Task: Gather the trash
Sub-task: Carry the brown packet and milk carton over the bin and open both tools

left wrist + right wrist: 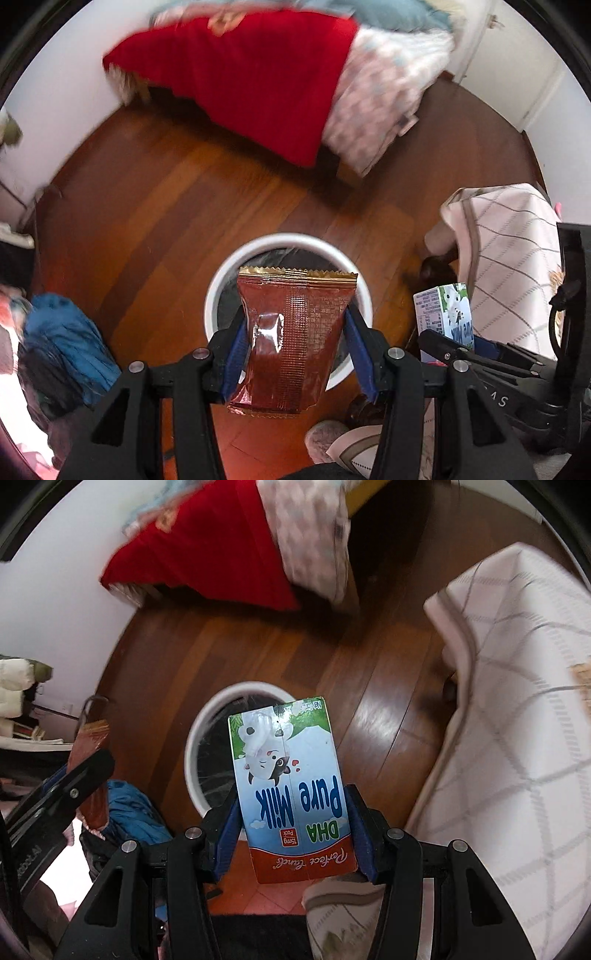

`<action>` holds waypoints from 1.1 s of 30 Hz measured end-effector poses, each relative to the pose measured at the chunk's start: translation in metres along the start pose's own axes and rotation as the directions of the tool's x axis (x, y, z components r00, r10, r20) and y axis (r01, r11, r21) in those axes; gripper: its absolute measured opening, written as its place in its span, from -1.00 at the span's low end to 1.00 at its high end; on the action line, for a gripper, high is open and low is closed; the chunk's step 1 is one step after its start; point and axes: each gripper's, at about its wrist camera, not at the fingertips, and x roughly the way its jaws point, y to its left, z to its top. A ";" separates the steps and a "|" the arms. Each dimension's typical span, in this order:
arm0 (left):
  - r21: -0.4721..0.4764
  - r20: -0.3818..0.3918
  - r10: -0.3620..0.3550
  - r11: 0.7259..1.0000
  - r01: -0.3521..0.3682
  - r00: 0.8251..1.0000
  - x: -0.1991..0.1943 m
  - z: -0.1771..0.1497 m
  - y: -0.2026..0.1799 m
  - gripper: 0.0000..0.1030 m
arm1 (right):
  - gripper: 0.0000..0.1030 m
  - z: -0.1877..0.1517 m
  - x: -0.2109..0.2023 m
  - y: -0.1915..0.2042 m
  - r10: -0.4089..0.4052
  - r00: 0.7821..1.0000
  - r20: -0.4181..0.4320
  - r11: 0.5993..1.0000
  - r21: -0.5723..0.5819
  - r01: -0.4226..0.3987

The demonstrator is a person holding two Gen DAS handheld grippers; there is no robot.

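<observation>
My left gripper (295, 332) is shut on a brown snack wrapper (291, 343) with a gold serrated top edge, held above a round white trash bin (288, 243) lined with a black bag on the wood floor. My right gripper (291, 819) is shut on a blue and white "Pure Milk" carton (291, 790), held upside down just right of the same bin (207, 716). The carton (447, 310) and right gripper also show at the right of the left wrist view. The wrapper (92, 768) and left gripper show at the left of the right wrist view.
A bed with a red blanket (251, 74) and patterned quilt stands beyond the bin. A white checked cloth (517, 738) hangs at the right. A blue garment pile (62, 339) lies at the left. Wood floor (184, 206) surrounds the bin.
</observation>
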 end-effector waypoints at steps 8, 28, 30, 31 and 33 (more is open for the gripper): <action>-0.090 -0.112 -0.065 0.994 0.055 0.992 0.053 0.008 0.023 -0.09 | 0.07 0.023 0.072 0.003 0.014 0.995 -0.104 1.000 0.012 -0.013; -0.137 -0.084 0.001 0.991 -0.012 0.996 0.033 -0.002 0.043 0.97 | 0.96 0.033 0.076 0.016 -0.024 0.997 -0.080 0.996 -0.086 0.017; -0.134 -0.081 0.010 0.991 -0.021 0.997 0.028 -0.005 0.042 0.97 | 1.00 0.029 0.071 0.018 -0.038 0.996 -0.077 0.994 -0.103 0.029; -0.133 -0.079 0.013 0.991 -0.023 0.997 0.025 -0.007 0.042 0.97 | 1.00 0.027 0.068 0.019 -0.049 0.996 -0.075 0.993 -0.113 0.040; -0.129 -0.072 0.023 0.991 -0.032 0.997 0.018 -0.010 0.041 0.97 | 1.00 0.023 0.063 0.022 -0.075 0.995 -0.065 0.989 -0.132 0.066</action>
